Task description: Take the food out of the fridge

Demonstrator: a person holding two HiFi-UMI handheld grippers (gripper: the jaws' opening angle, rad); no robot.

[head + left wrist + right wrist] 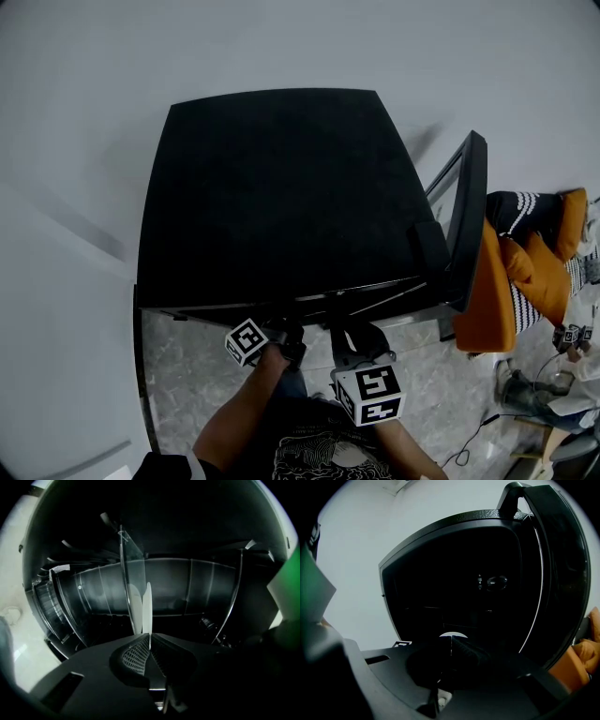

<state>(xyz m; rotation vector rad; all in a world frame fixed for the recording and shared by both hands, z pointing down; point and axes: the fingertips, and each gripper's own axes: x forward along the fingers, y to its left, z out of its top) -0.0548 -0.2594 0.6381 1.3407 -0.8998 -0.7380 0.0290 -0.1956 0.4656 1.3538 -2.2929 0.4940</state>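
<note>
A black mini fridge (272, 187) stands below me with its door (466, 225) swung open to the right. My left gripper (149, 637) reaches into the dark inside, rolled on its side. Its jaws are shut on the rim of a thin white plate (146, 606), which shows edge-on beside a clear glass shelf (131, 569). My right gripper (451, 641) hangs just outside the opening with its jaws shut. A small white half-disc (451, 634) shows just past its tips. No other food shows in the dark interior. In the head view both grippers (281, 339) (356, 345) sit under the fridge's front edge.
The fridge door (562, 573) stands open at the right of the opening. An orange and striped cushion (525, 272) lies beside the door. A grey marbled floor (187, 375) is in front, with cables and gear (553, 375) at the far right.
</note>
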